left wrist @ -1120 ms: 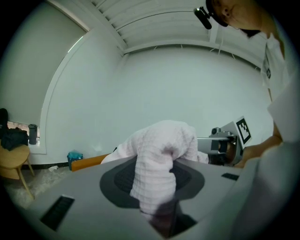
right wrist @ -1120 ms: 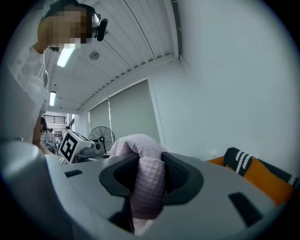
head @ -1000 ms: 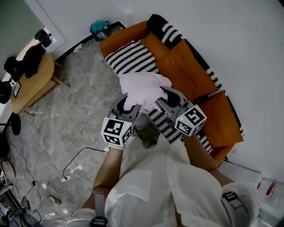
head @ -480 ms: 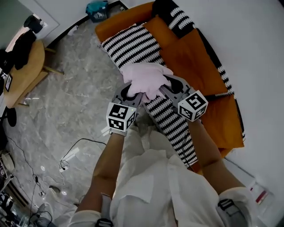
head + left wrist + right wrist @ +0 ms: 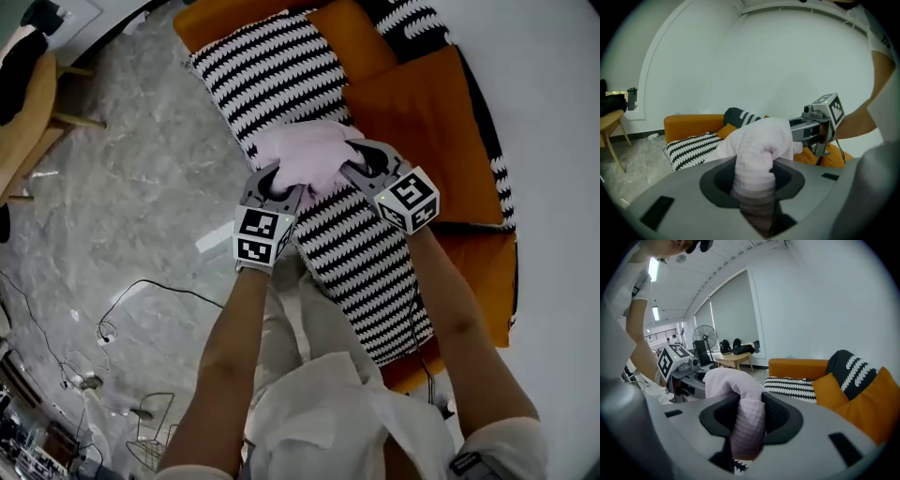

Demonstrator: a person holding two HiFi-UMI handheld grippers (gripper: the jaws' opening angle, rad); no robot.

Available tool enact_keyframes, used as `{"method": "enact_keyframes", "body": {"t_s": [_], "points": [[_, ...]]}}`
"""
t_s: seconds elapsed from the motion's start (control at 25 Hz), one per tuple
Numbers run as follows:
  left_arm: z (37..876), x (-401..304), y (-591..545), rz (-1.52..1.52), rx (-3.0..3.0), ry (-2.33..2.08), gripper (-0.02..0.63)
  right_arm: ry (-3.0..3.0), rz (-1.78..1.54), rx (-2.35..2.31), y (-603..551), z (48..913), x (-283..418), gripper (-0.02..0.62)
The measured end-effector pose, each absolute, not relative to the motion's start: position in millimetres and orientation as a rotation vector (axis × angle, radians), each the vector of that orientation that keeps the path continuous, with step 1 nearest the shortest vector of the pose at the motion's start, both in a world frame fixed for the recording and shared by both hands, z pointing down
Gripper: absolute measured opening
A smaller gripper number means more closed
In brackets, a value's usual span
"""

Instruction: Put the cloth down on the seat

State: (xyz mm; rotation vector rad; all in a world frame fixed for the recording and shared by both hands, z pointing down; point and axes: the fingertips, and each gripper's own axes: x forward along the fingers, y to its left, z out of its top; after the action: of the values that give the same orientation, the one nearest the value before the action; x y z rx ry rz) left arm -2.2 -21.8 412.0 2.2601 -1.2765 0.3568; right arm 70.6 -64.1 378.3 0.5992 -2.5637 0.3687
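Observation:
A pale pink cloth (image 5: 305,155) hangs bunched between my two grippers, above the black-and-white striped seat (image 5: 281,84) of an orange sofa (image 5: 427,112). My left gripper (image 5: 278,190) is shut on the cloth's left end, and the pink fabric (image 5: 757,154) runs up out of its jaws. My right gripper (image 5: 352,173) is shut on the right end, where a fold of the cloth (image 5: 747,420) is pinched between the black pads. Each gripper shows in the other's view: the right gripper (image 5: 818,124) and the left gripper (image 5: 682,369).
Orange cushions (image 5: 347,33) and a black-and-white one (image 5: 417,19) lean on the sofa back by the white wall. A marbled grey floor (image 5: 122,216) lies left, with a wooden table (image 5: 23,112) and cables (image 5: 103,323). A fan (image 5: 704,338) stands far off.
Both grippers have carried the cloth forward from the sofa's front edge to over the striped seat. The view has tilted down and nearer the sofa. Both grips look unchanged.

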Motion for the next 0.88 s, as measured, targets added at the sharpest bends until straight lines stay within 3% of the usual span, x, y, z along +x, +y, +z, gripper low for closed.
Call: {"method": "enact_keyframes", "body": {"t_s": [0.48, 0.88], "points": [[558, 41, 6, 0.498, 2.153, -1.248, 0.163, -2.399, 0.400, 0.509, -34, 542, 119, 0.144], [610, 80, 113, 0.634, 2.102, -0.973, 0.174, -2.216, 0.436, 0.223, 63, 592, 160, 0.146]]}}
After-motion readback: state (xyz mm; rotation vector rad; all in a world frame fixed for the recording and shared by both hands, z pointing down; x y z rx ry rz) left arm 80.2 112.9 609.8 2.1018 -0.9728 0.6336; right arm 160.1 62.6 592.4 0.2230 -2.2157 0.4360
